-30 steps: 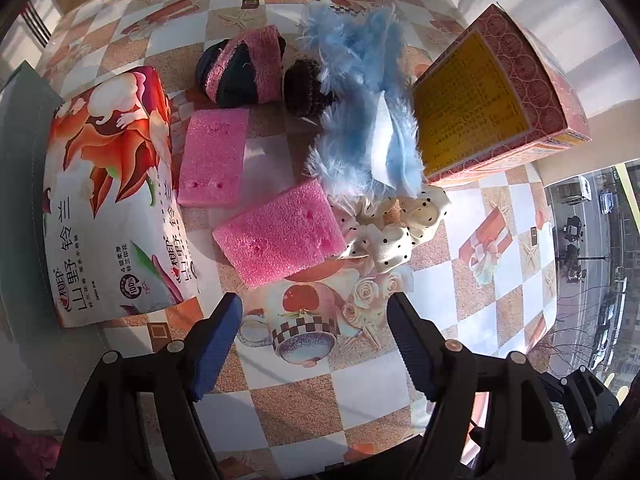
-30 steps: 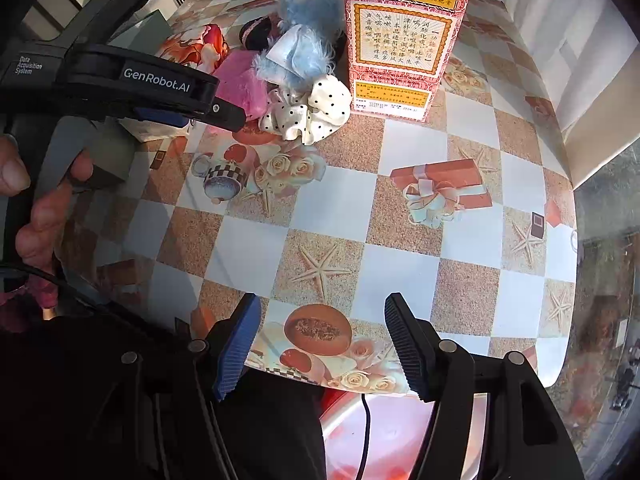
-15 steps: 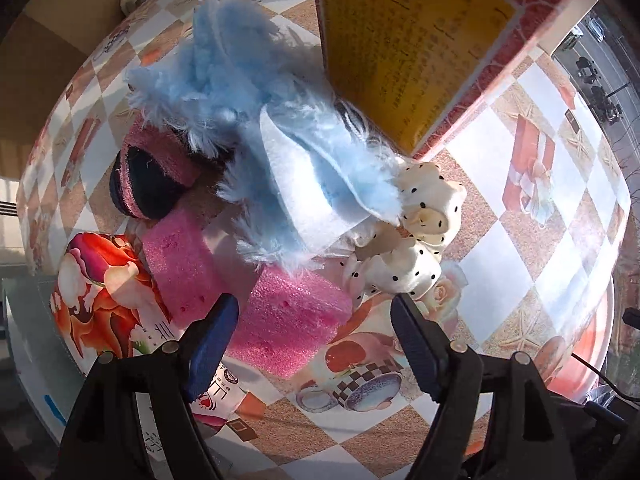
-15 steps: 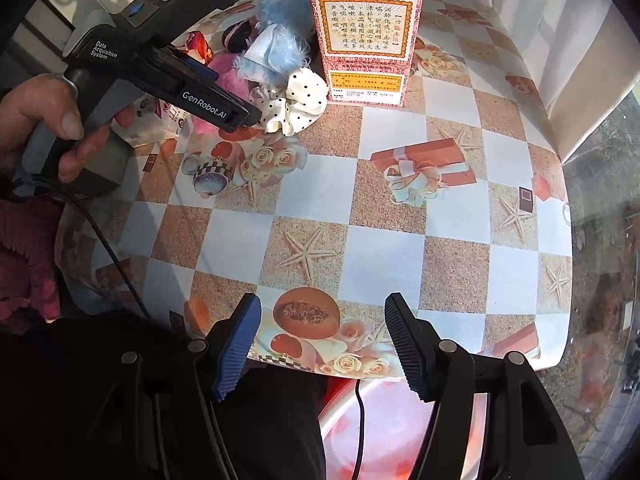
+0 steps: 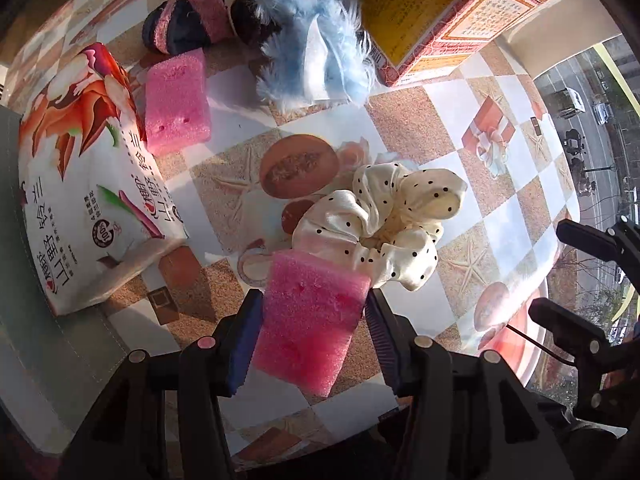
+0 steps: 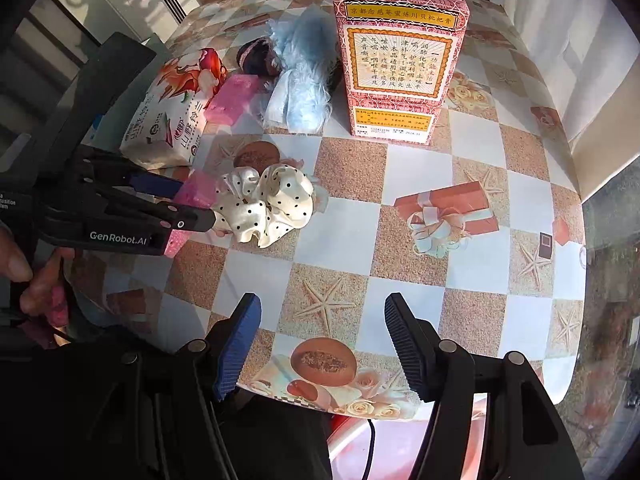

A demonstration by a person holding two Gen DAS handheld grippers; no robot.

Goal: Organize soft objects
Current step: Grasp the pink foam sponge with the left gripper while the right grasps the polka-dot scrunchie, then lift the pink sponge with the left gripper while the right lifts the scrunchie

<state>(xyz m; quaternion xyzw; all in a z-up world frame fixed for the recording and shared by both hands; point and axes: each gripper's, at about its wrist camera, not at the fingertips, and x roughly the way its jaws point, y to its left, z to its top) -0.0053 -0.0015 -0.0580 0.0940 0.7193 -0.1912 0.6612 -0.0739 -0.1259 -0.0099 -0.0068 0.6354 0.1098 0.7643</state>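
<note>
My left gripper (image 5: 314, 312) is shut on a pink sponge (image 5: 312, 316), held between both pads just above the table; it also shows in the right wrist view (image 6: 192, 200). A cream polka-dot scrunchie (image 5: 384, 224) lies against the sponge's far edge, also in the right wrist view (image 6: 268, 204). A second pink sponge (image 5: 176, 100), a fluffy blue piece (image 5: 320, 52) and a dark pink-banded item (image 5: 188, 20) lie farther back. My right gripper (image 6: 322, 340) is open and empty above the table's near edge.
A tissue pack (image 5: 84, 184) lies at the left. A tall pink and yellow box (image 6: 400, 52) stands at the back. The patterned table (image 6: 440, 272) ends close to my right gripper. A grey surface (image 5: 24, 320) borders the left side.
My left gripper closed on the near pink sponge and pulled it toward the near edge, away from the pile. The scrunchie came along with it. The right gripper stayed open.
</note>
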